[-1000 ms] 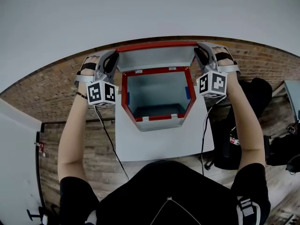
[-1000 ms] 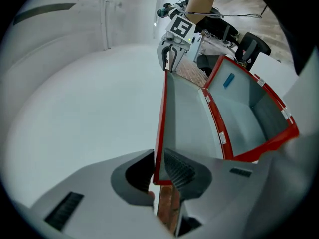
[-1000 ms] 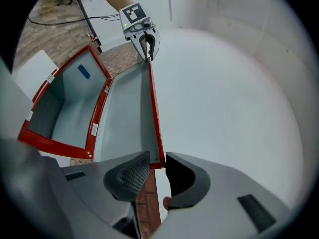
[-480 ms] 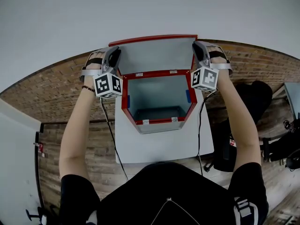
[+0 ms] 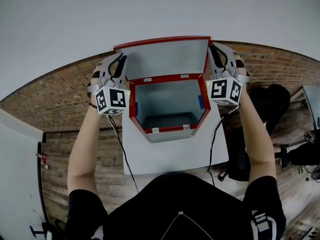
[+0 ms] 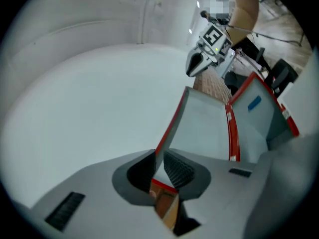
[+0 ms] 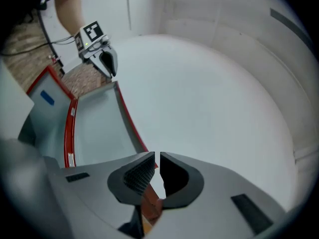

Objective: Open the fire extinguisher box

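- Only the gripper views show the grip: left gripper (image 6: 158, 171) and right gripper (image 7: 155, 171) jaws closing, each pinching a side edge of the lid (image 5: 165, 58).
- Red-rimmed grey box (image 5: 168, 128) stands open on a white table (image 5: 172, 156), lid raised.

Box (image 5: 167, 96) red rim, grey interior; lid (image 5: 165, 58) grey, red edge; brickwork (image 5: 50, 104) brown.

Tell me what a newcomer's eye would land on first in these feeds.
The red-rimmed box sits open at centre on a white stand, nothing visible inside. Its lid stands raised at the far side, and the left gripper and right gripper are closing on its left and right edges, each edge between the jaws.
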{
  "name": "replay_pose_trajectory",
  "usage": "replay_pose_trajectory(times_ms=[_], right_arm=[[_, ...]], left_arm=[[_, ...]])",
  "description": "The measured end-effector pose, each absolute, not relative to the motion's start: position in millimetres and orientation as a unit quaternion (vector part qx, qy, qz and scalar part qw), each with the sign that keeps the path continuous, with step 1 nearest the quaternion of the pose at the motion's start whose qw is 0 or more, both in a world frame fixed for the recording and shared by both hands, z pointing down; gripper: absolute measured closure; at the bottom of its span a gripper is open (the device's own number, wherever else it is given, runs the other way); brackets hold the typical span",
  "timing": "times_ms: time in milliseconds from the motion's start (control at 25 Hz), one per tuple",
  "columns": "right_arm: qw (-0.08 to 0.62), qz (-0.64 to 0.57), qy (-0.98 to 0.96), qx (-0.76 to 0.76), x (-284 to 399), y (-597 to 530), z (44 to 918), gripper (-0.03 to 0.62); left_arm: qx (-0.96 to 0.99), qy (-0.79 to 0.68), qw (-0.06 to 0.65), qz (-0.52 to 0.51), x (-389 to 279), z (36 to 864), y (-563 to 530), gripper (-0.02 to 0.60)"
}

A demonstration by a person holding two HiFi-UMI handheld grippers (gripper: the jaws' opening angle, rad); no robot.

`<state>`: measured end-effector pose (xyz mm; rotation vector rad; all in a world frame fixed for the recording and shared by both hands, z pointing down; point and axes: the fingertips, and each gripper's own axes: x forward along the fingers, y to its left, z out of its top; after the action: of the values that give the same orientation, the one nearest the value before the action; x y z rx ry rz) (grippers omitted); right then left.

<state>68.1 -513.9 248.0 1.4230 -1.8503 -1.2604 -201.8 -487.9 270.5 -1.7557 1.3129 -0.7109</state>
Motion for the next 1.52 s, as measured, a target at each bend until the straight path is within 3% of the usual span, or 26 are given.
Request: replay_pose_trajectory(times_ms=[280, 640, 960, 1520], right_arm=[[0.125, -0.37, -0.753, 0.53, 62, -464, 231, 0.566], [0.012, -0.222, -0.844, 0.488, 59, -409, 259, 0.574], [-0.013, -0.128, -0.88, 0.458, 60, -371, 307, 0.576], [-0.001, -0.025, -0.88, 0.475, 85, -332, 387, 0.576]], left_arm=[[-0.788, 0.527, 0.299, -0.109, -183, 249, -431, 0.538], [-0.824, 0.533, 0.194, 0.008, -194, 273, -375, 0.54], [-0.84, 0.532, 0.094, 0.051, -199, 317, -343, 0.54], [-0.841, 0.539, 0.017, 0.05, -192, 386, -289, 0.54]])
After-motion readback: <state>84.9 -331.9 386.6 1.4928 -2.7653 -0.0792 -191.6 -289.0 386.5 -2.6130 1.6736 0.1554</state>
